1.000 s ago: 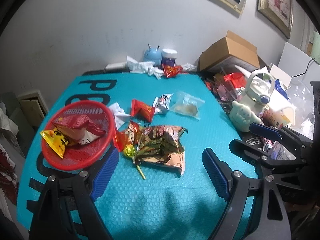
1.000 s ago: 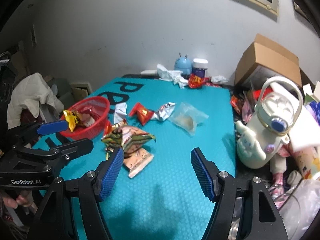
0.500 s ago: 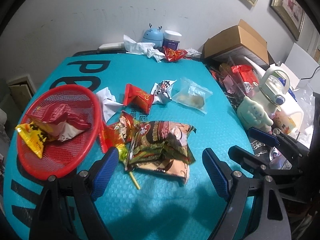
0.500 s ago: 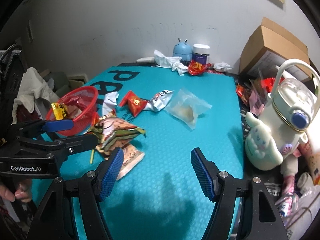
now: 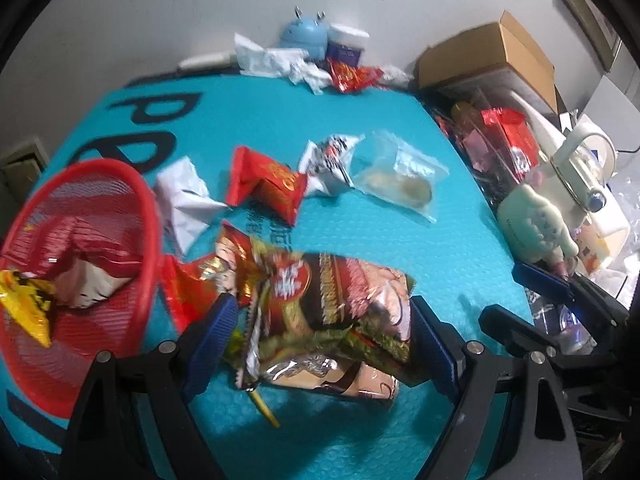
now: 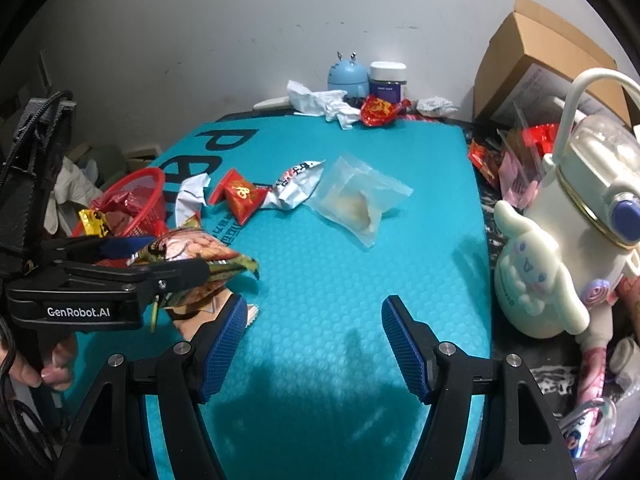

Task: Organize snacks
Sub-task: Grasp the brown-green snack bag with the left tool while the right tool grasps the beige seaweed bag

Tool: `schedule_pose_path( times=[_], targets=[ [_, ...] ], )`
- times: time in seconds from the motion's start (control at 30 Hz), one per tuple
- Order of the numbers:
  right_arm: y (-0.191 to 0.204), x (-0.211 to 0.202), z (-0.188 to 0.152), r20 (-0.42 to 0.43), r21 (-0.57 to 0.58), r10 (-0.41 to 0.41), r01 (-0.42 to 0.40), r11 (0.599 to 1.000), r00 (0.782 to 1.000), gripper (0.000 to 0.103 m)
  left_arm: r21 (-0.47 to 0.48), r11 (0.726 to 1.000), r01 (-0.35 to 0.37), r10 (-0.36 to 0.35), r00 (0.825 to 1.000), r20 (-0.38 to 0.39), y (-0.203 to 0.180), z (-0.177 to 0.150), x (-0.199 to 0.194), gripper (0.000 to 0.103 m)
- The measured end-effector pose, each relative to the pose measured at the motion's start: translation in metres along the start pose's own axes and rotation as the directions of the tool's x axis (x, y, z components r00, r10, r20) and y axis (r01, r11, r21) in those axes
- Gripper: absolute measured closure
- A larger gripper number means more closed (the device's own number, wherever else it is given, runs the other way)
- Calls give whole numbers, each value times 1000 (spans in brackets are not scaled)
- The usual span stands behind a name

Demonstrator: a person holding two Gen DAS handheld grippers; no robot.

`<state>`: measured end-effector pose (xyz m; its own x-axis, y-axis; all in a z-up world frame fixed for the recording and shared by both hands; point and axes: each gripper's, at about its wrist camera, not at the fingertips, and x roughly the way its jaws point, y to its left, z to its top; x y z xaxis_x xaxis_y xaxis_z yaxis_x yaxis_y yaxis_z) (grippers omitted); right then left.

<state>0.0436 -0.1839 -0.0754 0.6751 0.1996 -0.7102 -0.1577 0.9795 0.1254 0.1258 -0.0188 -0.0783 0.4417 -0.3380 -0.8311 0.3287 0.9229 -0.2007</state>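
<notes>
1. The left claw [image 5: 320, 336] hangs over the snack pile near the 6 o'clock edge of the teal table [image 5: 280, 120], its jaws spread wide. The big brown-and-green snack bag [image 5: 340, 312] lies between them; I cannot tell if the pads touch it, and nothing is lifted.
2. The right claw [image 6: 312, 344] is half open over bare teal mat, with nothing between its jaws. It has hold of nothing.
3. The red mesh basket [image 5: 148, 216] sits at 9 o'clock from the pile, just beside it. Inside lie a red-and-white wrapper [image 5: 80, 264] and a yellow packet [image 5: 24, 304] that pokes over the rim.
4. A crumpled white wrapper [image 5: 180, 196] lies at 11 o'clock from the big bag, close to the basket rim.
5. At 12 o'clock from the big bag is a red packet [image 5: 268, 188], touching a black-and-white wrapper [image 5: 328, 160] on its 3 o'clock side.
6. A clear pouch [image 5: 400, 180] with something pale inside lies at 1 o'clock from the pile, apart from it.
7. At the far 12 o'clock edge stand a blue round gadget [image 5: 304, 36] and a white-lidded jar [image 5: 346, 46], with crumpled paper and a red wrapper [image 5: 352, 76] in front.
8. A white bottle with a plush figure [image 6: 560, 248] stands off the table's 3 o'clock edge, by a cardboard box [image 5: 500, 52].
</notes>
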Motion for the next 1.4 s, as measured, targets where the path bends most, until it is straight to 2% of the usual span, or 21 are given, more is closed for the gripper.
schedule_pose_path(
  times=[0.1, 0.17, 0.3, 0.37, 0.53, 0.83, 1.07, 1.4],
  targets=[
    [-1, 5, 0, -11, 4, 5, -5, 1000, 1000, 33, -4, 1000, 6, -6, 999, -51, 1, 0, 14, 18],
    [-1, 7, 0, -16, 4, 3, -3, 1000, 1000, 33, 2, 1000, -3, 3, 999, -51, 1, 0, 17, 18],
    [-3, 9, -1, -23, 8, 0, 0, 1000, 1000, 33, 38, 999, -20, 18, 999, 48, -3, 0, 8, 19],
    [-4, 10, -1, -26, 11, -1, 1, 1000, 1000, 33, 58, 998, -21, 17, 998, 67, -5, 2, 6, 34],
    [-4, 10, -2, -28, 16, 5, -5, 1000, 1000, 33, 72, 997, -6, 0, 997, 81, -7, 3, 3, 43],
    [8, 3, 2, -16, -16, 31, -32, 999, 999, 33, 47, 999, -1, -6, 989, 148, 0, -8, -37, 44],
    [32, 4, 8, -30, -94, 99, -101, 990, 995, 29, 17, 999, -39, 34, 977, 211, 11, -24, -75, 44],
    [68, 26, 8, -102, -230, 156, -176, 957, 982, 26, -84, 993, -83, 98, 975, 199, 38, -59, -89, 44]
  ],
)
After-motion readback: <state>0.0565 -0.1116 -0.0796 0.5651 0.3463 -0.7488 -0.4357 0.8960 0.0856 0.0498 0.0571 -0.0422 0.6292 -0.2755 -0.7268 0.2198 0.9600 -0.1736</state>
